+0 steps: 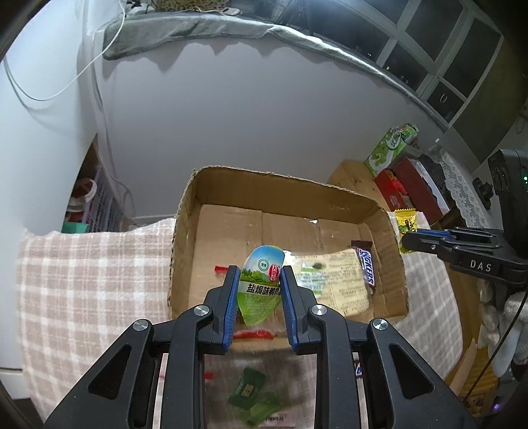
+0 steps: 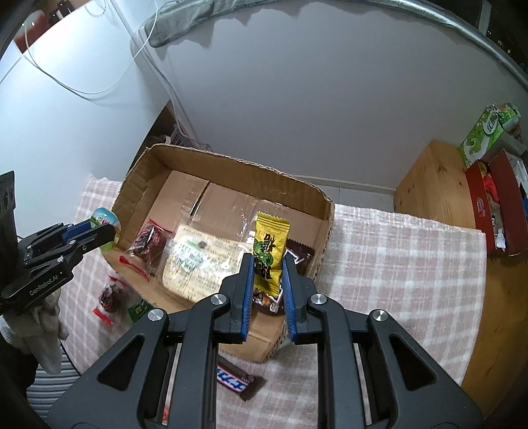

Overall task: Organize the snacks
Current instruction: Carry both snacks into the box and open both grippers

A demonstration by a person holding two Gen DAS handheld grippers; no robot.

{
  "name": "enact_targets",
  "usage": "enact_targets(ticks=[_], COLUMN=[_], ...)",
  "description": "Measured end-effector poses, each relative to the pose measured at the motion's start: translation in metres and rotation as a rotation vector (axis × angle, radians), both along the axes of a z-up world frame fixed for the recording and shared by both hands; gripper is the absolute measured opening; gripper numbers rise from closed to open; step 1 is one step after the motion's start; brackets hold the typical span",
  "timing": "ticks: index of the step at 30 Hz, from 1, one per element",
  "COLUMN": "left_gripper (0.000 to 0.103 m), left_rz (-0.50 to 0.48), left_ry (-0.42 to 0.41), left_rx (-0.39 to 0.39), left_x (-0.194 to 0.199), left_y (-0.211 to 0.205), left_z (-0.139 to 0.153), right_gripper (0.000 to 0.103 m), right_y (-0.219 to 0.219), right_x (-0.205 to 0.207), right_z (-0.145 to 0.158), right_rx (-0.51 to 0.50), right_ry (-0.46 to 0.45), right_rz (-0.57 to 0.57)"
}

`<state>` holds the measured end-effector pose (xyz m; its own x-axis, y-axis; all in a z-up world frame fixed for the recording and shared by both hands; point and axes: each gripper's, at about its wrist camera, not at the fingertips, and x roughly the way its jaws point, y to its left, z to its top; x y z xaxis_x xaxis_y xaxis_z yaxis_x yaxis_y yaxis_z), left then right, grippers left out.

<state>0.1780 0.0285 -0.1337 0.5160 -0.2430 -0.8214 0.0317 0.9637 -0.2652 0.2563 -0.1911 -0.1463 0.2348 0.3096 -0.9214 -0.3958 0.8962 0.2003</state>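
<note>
Left tool (image 1: 259, 275) grips glossy oval pouch (image 1: 262, 283) (right tool (image 2: 268, 264): crinkly yellow packet (image 2: 270, 244)).

Left tongs (image 1: 259, 283) and right tongs (image 2: 268, 274) each clamp something.

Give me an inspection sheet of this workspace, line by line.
Surface: pink checked cloth over the table.
Job's things: cardboard box holding a Snickers bar, a clear bag and a dark snack pouch; second Snickers and green candy on the cloth outside.
Clutter: red boxes and green carton, right.
Grippers: left gripper shut on green-white packet; right gripper shut on yellow packet.
Cables: white cable on the wall.
Surroundings: grey cloth on a ledge.
</note>
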Motion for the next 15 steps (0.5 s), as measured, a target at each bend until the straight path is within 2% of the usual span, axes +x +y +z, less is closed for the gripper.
enact_targets(ticks=[5,6,7,8,9,10,15], left_gripper=[0.023,0.030,0.043,0.047,0.048,0.048,0.048], left_rz=[0.001,0.005,0.010,0.014,0.013,0.012,0.015], left_ry=[0.014,0.017,0.024,0.023,0.022,0.023,0.010], left_rx=[0.012,0.015,0.013,0.007,0.003,0.003,0.002], left_x=[0.0050,0.0058,0.0060,0.0067,0.0062,0.0059,0.0010], left_y=[-0.0017,-0.0017,-0.0012,-0.0014,-0.0016,-0.0017,0.0001], left_z=[-0.0051,-0.0045,-0.0051,-0.0042,-0.0036,-0.0032,0.0015], right_gripper=[0.017,0.019,0.022,0.033,0.050,0.061,0.061], right_y=[0.0080,0.0087,0.0098,0.0101,0.0098,0.0090,0.0066], right_x=[0.0058,0.0055,0.0054,0.0052,0.0045,0.0034,0.0002], right_z=[-0.0091,-0.0100,-0.0112,-0.0113,-0.0113,-0.0108,-0.0057], right_rx=[-0.003,-0.006,-0.011,-0.008,-0.007,-0.006,-0.003], right_ry=[0.017,0.018,0.018,0.018,0.016,0.008,0.001], right_rz=[0.014,0.015,0.016,0.017,0.015,0.014,0.014])
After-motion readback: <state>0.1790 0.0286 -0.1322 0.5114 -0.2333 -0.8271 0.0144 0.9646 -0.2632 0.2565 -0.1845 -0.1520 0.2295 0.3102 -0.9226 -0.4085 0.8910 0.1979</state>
